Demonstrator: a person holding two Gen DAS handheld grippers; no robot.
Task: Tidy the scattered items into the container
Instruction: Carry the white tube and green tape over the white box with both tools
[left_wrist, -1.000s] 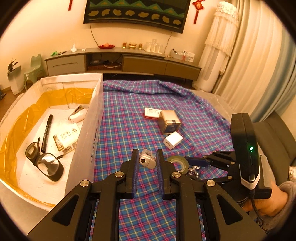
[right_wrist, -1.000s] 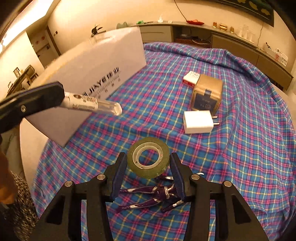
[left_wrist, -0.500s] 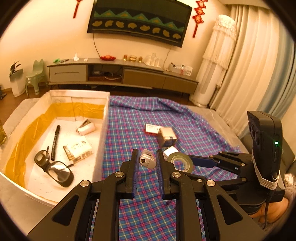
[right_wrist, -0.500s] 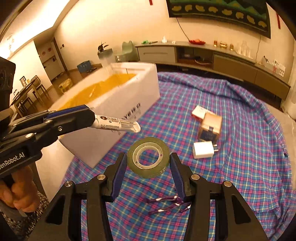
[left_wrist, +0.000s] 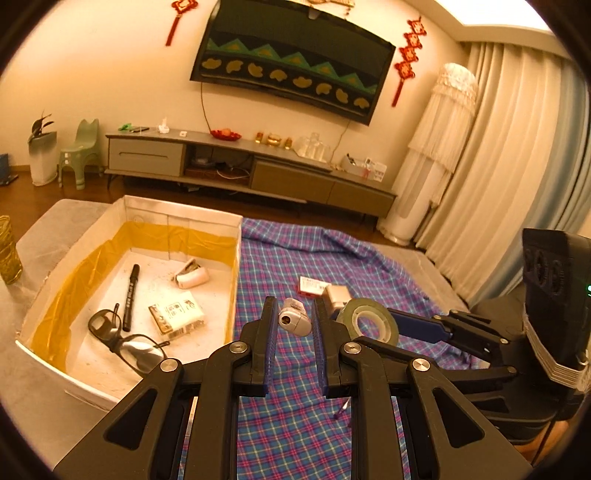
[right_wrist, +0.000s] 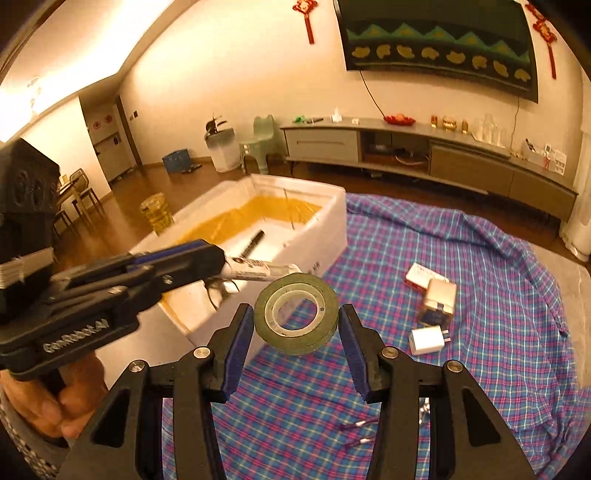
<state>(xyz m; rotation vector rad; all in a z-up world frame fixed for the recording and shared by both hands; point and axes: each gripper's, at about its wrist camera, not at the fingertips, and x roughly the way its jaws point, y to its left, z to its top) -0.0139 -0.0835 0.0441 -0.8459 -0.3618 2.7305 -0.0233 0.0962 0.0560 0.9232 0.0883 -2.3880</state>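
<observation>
My left gripper (left_wrist: 294, 310) is shut on a small white labelled tube (left_wrist: 293, 321), seen end-on between its fingers and held in the air. Seen from the right wrist, the tube (right_wrist: 258, 271) sticks out over the near corner of the white foam box (right_wrist: 325, 229). My right gripper (right_wrist: 295, 314) is shut on a roll of green tape (right_wrist: 314, 338), held above the plaid cloth (right_wrist: 480, 295) just right of the box (left_wrist: 236, 258). On the cloth lie a white charger (right_wrist: 426, 339), a beige box (right_wrist: 439, 299) and a red-and-white pack (right_wrist: 421, 275).
Inside the box lie glasses (left_wrist: 122, 339), a black marker (left_wrist: 129, 295), a packet (left_wrist: 177, 314) and a small white item (left_wrist: 192, 277). Purple clips (right_wrist: 358, 428) lie on the cloth below the right gripper. A yellow glass (left_wrist: 7, 251) stands left of the box.
Both grippers have risen from the cloth with the tube and the tape still gripped. They now sit higher and nearer the box, and more of its inside shows.
</observation>
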